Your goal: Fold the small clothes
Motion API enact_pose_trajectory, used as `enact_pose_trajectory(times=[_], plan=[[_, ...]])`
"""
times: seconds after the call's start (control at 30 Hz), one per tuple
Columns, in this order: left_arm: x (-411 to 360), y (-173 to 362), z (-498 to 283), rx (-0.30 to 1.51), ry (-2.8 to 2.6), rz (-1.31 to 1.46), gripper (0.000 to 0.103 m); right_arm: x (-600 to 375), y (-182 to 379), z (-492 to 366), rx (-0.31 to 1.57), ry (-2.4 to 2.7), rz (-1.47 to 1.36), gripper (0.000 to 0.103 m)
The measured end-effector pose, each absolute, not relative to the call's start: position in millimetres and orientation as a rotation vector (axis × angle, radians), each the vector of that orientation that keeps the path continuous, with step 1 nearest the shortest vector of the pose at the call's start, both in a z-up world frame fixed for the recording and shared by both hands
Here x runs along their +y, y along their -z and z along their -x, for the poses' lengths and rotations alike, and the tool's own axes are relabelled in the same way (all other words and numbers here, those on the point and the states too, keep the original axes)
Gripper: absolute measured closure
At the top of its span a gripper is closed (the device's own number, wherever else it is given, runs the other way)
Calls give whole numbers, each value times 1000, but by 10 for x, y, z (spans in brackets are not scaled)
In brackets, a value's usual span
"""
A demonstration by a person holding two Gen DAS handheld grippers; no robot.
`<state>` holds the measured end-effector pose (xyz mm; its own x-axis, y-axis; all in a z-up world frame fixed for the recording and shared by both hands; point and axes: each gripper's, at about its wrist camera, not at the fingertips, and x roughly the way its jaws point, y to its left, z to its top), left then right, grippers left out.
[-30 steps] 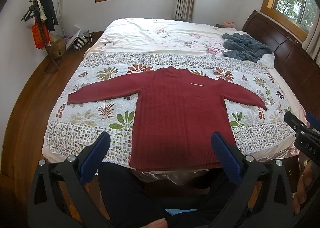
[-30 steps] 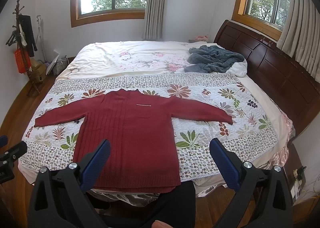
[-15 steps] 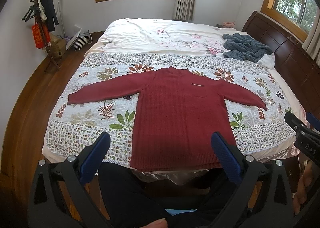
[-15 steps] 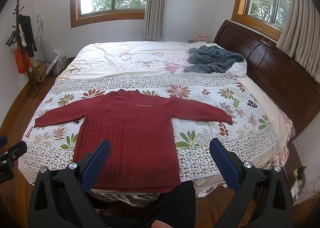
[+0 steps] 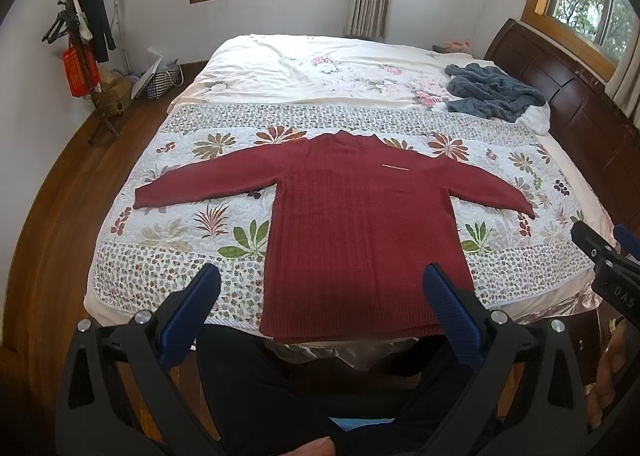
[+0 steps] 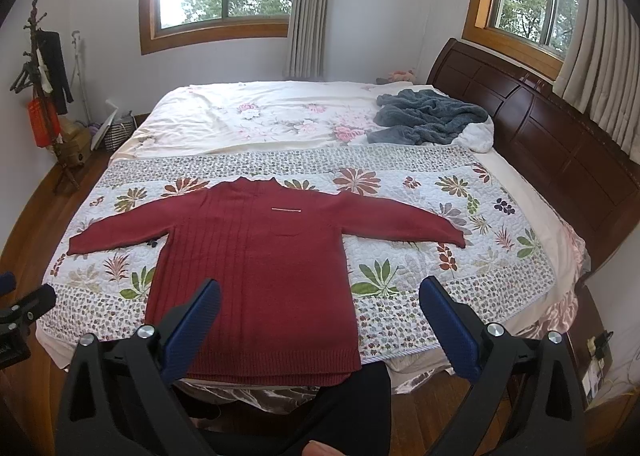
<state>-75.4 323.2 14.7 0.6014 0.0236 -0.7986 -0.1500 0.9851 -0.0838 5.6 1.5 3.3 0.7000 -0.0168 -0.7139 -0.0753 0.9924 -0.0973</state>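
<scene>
A dark red knitted sweater (image 5: pixel 360 224) (image 6: pixel 256 272) lies flat and face up on the floral quilt (image 5: pixel 172 232) (image 6: pixel 420 192), both sleeves spread out sideways and its hem at the near bed edge. My left gripper (image 5: pixel 320 288) is open, held back from the bed above the hem, with nothing between its blue pads. My right gripper (image 6: pixel 320 296) is open too, hovering before the sweater's lower right part and holding nothing. The right gripper's tip (image 5: pixel 600 252) shows at the right edge of the left wrist view.
A crumpled grey-blue blanket (image 5: pixel 492 92) (image 6: pixel 428 120) lies at the far right of the bed beside the dark wooden headboard (image 6: pixel 560 152). A coat stand (image 5: pixel 80 52) and a basket (image 5: pixel 160 76) stand on the wood floor at the left. The person's dark-clothed legs (image 5: pixel 260 384) are below the grippers.
</scene>
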Motion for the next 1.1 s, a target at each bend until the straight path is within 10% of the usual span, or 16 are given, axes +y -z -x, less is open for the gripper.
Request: enact_pose_trajectory(times=[0.67, 0.93, 1.1], plan=[[3234, 799, -17, 969, -19, 165, 3, -532, 904, -1042, 866, 29, 135, 4], [3156, 1454, -593, 1072, 72, 188, 3, -1924, 1904, -1971, 991, 30, -355, 5], [3147, 1733, -842, 1138, 82, 242, 3, -3128, 2616, -2471, 1031, 138, -787, 23]])
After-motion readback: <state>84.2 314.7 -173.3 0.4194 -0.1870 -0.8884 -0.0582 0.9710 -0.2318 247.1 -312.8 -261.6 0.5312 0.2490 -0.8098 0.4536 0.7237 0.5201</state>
